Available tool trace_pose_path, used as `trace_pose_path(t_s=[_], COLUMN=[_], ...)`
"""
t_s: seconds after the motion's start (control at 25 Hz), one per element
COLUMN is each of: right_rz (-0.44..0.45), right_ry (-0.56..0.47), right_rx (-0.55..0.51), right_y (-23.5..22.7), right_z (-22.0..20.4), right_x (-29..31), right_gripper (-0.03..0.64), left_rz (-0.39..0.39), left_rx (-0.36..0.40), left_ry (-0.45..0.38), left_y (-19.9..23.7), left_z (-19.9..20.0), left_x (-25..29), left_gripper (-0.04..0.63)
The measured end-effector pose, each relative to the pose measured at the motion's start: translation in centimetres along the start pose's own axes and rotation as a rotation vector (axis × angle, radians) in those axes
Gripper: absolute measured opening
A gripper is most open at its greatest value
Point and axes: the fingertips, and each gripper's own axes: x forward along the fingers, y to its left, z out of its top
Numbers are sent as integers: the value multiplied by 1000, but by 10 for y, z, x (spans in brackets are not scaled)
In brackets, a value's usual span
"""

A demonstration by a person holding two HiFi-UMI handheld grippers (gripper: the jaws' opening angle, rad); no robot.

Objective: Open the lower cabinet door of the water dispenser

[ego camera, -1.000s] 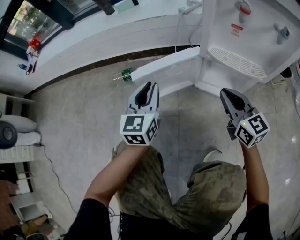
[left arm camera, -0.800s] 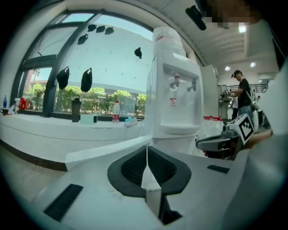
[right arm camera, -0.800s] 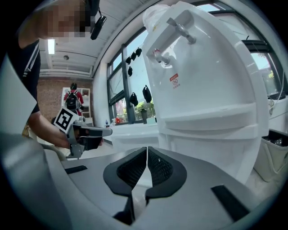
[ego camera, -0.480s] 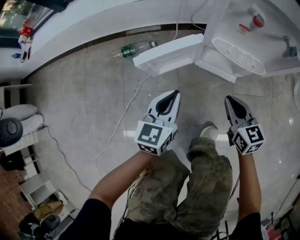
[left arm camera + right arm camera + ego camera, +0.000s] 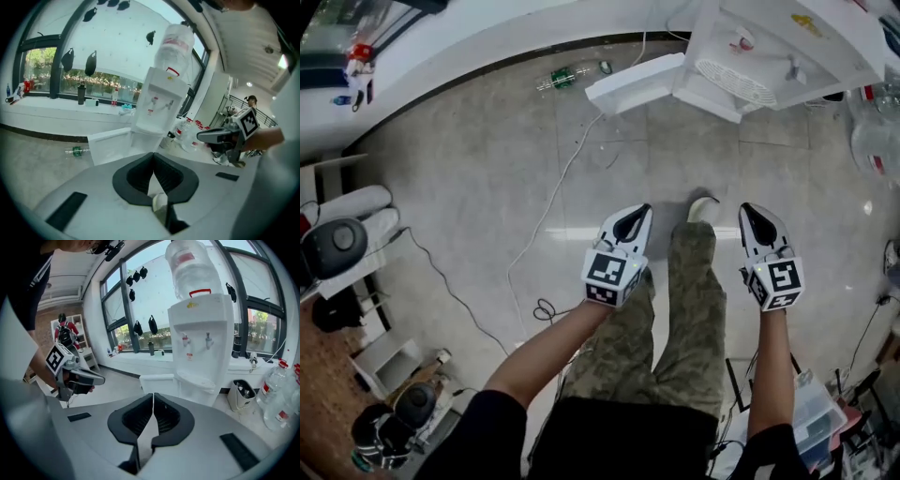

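– Grey tiles from the left: what do we log on the floor?

– We log a green-labelled bottle (image 5: 562, 77) lying on its side near the wall, and a white cable (image 5: 553, 206) trailing across the floor (image 5: 469, 187).

– And the task's thing?

– We see the cabinet door (image 5: 633, 84) standing swung open, jutting leftward from the base of the water dispenser (image 5: 787, 47). In the left gripper view the door (image 5: 110, 145) stands just right of the bottle (image 5: 77, 151).

– Left gripper (image 5: 644, 208)?

– We read its jaws as pressed together in the left gripper view (image 5: 153, 157), with nothing between them. It hangs above the person's camouflage trousers (image 5: 675, 328), well apart from the door.

– Right gripper (image 5: 746, 208)?

– We note the same: its jaws meet edge to edge in the right gripper view (image 5: 153, 397), gripping nothing. It sits beside the left one, the trouser leg and a pale shoe (image 5: 703, 208) between them.

– Far right?

– In the right gripper view we record the dispenser (image 5: 201, 343) upright with a clear jug (image 5: 192, 268) on top, and the open door (image 5: 157, 383) at its foot.
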Motion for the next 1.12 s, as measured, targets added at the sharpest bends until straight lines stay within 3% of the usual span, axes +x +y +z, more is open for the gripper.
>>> trace_pose_path(t_s=[0.24,0.6,0.8,1.12], right_rz=[-61,-182,-249,-261], right_ry=[-4,-120,-203,-364], right_rx=[202,268,227,138], right_y=[90,152,165,195], right_z=[53,159,201,229], right_x=[-99,-255,-336,-446], right_gripper=[2,2,2,2], left_rz=[-39,-71,-81,-59], left_rx=[-26,32,50,249], left_ry=[-52,-196,-280,-414], left_y=[-47,-111,-141,-219], left_z=[53,158,193,216], left_x=[-121,-268,-336,-428], left_gripper=[5,5,5,5])
